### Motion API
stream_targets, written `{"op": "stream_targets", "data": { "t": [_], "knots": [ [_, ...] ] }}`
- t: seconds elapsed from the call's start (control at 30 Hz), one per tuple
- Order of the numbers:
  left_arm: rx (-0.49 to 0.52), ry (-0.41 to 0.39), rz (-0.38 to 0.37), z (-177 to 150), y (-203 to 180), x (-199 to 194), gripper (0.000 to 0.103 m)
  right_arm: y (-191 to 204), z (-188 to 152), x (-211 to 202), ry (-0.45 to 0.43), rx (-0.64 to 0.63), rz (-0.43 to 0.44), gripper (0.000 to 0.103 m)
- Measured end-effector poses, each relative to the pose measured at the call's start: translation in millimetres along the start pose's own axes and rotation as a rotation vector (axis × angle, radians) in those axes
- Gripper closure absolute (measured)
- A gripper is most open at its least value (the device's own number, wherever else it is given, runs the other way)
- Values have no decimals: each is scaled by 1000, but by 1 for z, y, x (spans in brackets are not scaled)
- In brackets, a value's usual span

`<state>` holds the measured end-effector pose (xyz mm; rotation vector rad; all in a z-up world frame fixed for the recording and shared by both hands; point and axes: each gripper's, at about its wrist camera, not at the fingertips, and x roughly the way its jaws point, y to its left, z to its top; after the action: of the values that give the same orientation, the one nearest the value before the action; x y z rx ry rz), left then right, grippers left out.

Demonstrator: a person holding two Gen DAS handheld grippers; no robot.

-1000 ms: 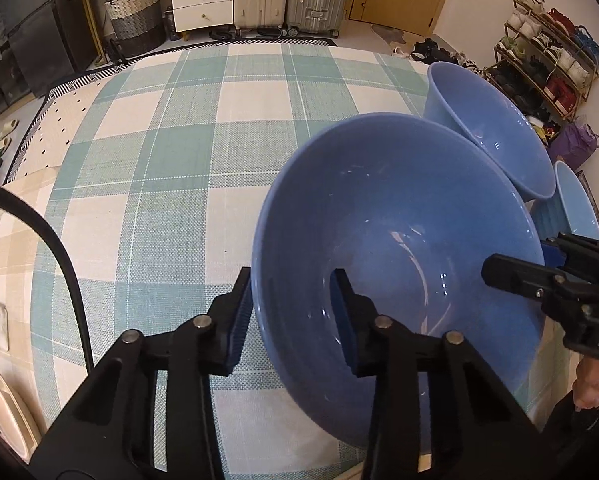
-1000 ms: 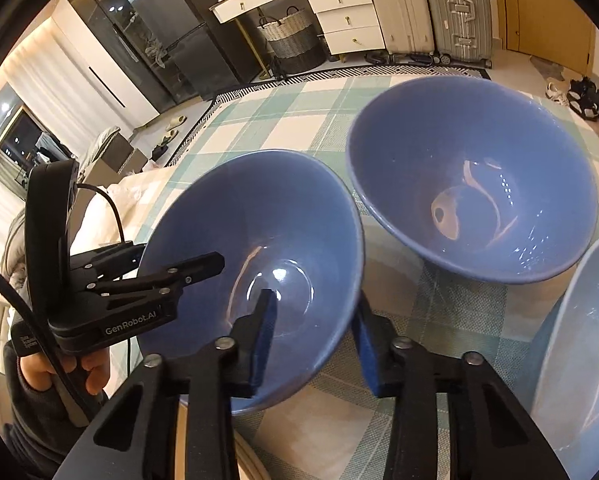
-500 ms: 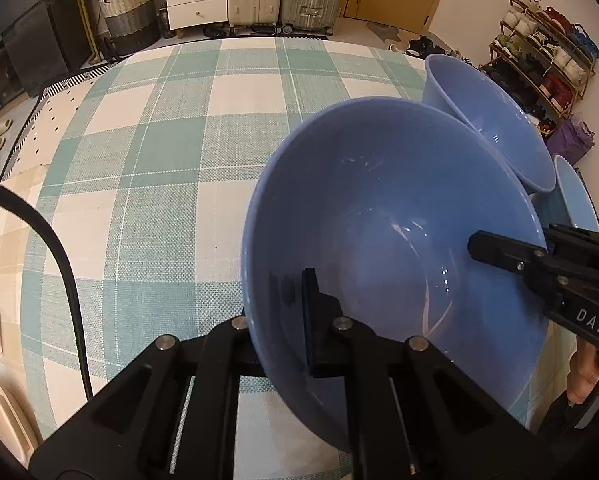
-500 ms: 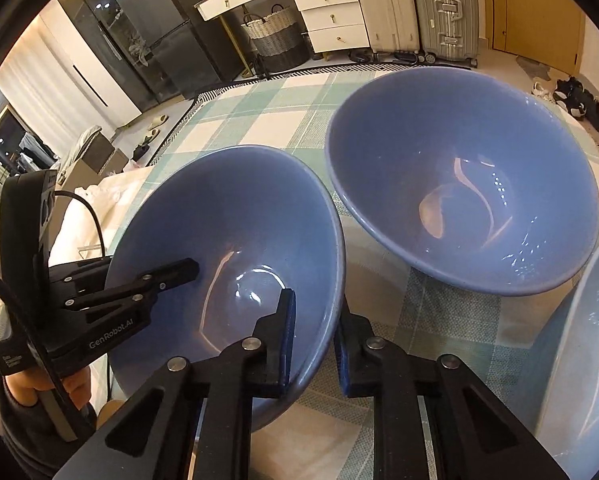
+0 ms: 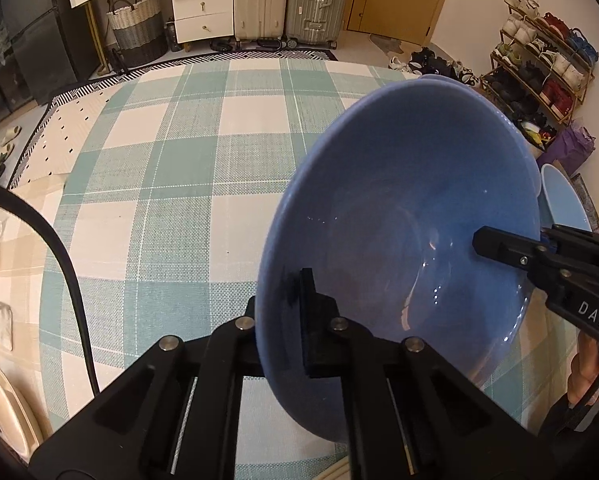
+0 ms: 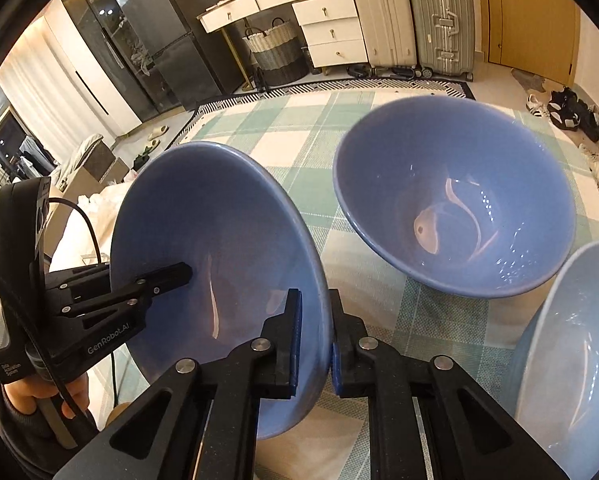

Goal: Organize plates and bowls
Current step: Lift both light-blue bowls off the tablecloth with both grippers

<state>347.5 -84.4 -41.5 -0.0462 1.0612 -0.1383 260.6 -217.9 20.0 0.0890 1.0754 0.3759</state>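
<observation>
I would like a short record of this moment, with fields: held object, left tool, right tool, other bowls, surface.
held object: blue bowl, tilted
left tool: shut on the bowl's rim
right tool: shut on the opposite rim
other bowls: second blue bowl resting on the cloth; pale blue bowl at the right edge
surface: green and white checked cloth

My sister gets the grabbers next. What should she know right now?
Left gripper: shut on the near rim of the held blue bowl.
Right gripper: shut on the opposite rim of the same bowl, which is tilted above the checked tablecloth.
The second blue bowl sits upright on the cloth just beyond; a lighter blue bowl is to the right.
Cream plates are stacked at the far left.
Done: one bowl gripped. Left: probably nest it into the second bowl, then sort the rest.
</observation>
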Motion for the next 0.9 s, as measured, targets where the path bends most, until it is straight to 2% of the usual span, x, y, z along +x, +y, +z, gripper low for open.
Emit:
{"op": "stream_targets", "data": {
  "t": [0.53,0.9],
  "knots": [
    [39,-72,11,7,-23,-50,99,7,0,-55,-87,-12,-9,92],
    [106,-111,-12,16,-83,-87,99,-15,-9,-120,-159,9,-44,92]
  ]
}}
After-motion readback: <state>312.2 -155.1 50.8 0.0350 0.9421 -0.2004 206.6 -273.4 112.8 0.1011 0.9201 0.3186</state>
